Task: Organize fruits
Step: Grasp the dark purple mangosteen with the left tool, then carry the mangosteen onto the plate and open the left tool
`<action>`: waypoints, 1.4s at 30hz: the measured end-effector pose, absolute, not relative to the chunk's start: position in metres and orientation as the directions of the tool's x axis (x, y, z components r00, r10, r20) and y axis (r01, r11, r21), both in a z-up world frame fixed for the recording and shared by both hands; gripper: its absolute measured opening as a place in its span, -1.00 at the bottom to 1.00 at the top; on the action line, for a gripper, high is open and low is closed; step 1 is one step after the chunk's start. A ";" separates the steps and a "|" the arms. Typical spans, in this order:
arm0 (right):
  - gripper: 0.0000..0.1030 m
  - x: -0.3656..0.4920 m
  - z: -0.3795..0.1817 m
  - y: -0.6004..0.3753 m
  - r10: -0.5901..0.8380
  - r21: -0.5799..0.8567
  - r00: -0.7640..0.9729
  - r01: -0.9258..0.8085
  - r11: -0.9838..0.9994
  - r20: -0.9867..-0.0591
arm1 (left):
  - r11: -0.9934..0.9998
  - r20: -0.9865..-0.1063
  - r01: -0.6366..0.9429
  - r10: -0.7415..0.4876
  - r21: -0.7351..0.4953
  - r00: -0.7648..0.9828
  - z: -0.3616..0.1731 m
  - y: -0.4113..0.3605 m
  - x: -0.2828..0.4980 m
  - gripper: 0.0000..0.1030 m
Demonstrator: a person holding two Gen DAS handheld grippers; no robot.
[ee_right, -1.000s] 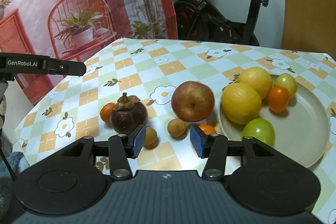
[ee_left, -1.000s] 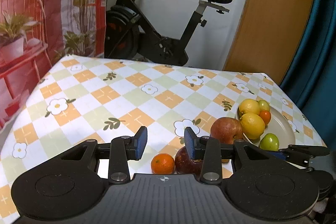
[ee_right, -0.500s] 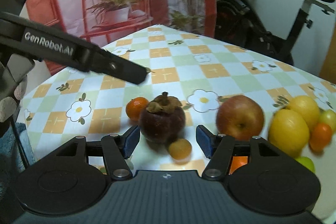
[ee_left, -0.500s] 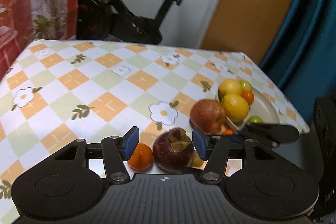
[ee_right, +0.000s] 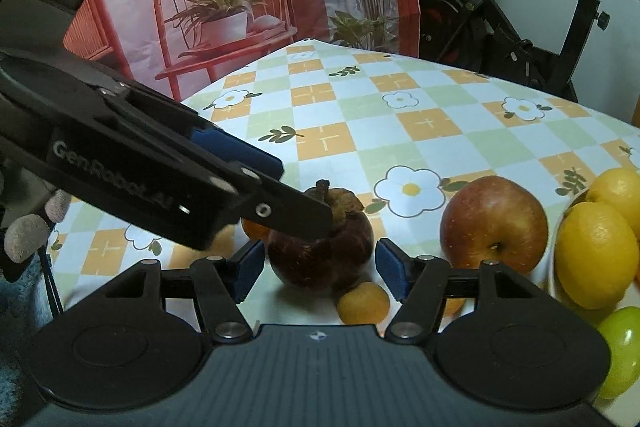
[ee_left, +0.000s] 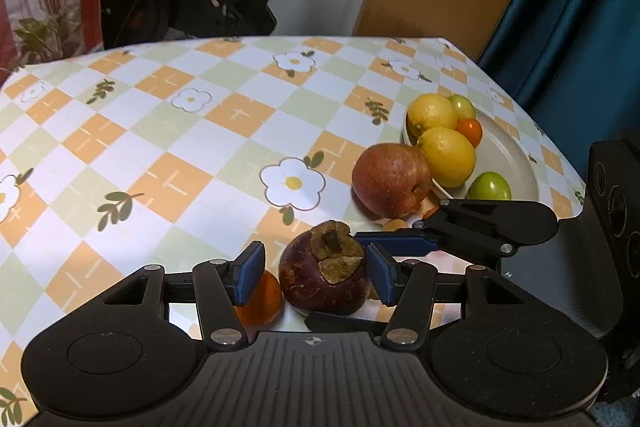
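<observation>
A dark purple mangosteen (ee_left: 325, 279) sits on the glossy checked tablecloth (ee_left: 168, 131), its skin matte and scuffed, capped by a dry, cracked brown calyx. A small smooth tangerine (ee_left: 260, 301) lies just beside it on its left, and a tiny round, dull yellow-orange fruit (ee_right: 363, 303) rests against its near side. Farther right stands a red apple (ee_left: 390, 180) with streaked, waxy skin, touching the rim of a pale round plate (ee_left: 516, 163) that holds two dimpled lemons (ee_left: 448, 157), a green fruit and a small orange one.

My left gripper (ee_left: 316, 275) tilts steeply down, its blue pads flanking the mangosteen; the jaws have just been opening and stand half spread, with small gaps on both sides, so nothing is gripped. My right gripper (ee_right: 318, 265) slopes down from the other side, its jaws also just opened around the same mangosteen without pressing it. In the right wrist view, a black finger of my left gripper crosses above the fruit's stem.
</observation>
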State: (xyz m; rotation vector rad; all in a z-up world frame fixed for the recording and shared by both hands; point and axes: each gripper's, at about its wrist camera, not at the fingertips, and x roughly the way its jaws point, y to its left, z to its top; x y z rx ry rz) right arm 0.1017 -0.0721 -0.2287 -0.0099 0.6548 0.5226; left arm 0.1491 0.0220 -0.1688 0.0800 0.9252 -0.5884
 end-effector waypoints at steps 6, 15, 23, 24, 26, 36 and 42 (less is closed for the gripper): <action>0.27 0.106 -0.233 -0.073 0.472 0.175 0.658 -0.466 0.867 -0.587 | 0.826 -0.789 0.532 -0.448 -0.185 0.421 -0.173 0.018 0.156 0.14; 0.24 0.111 -0.237 -0.073 0.477 0.188 0.647 -0.465 0.865 -0.596 | 0.810 -0.809 0.543 -0.464 -0.221 0.361 -0.175 0.014 0.165 0.14; 0.23 0.108 -0.235 -0.073 0.473 0.180 0.651 -0.466 0.866 -0.594 | 0.801 -0.811 0.560 -0.465 -0.214 0.356 -0.174 0.008 0.160 0.13; 0.23 0.107 -0.235 -0.073 0.474 0.180 0.653 -0.466 0.866 -0.591 | 0.799 -0.810 0.563 -0.465 -0.211 0.357 -0.173 0.008 0.159 0.13; 0.23 0.104 -0.234 -0.075 0.473 0.178 0.658 -0.465 0.867 -0.586 | 0.796 -0.809 0.571 -0.463 -0.200 0.363 -0.171 0.006 0.157 0.13; 0.23 0.099 -0.227 -0.083 0.457 0.166 0.674 -0.451 0.877 -0.580 | 0.787 -0.803 0.591 -0.461 -0.174 0.378 -0.161 -0.004 0.151 0.12; 0.23 0.093 -0.219 -0.090 0.457 0.171 0.695 -0.443 0.880 -0.555 | 0.782 -0.788 0.603 -0.470 -0.162 0.398 -0.151 -0.010 0.146 0.12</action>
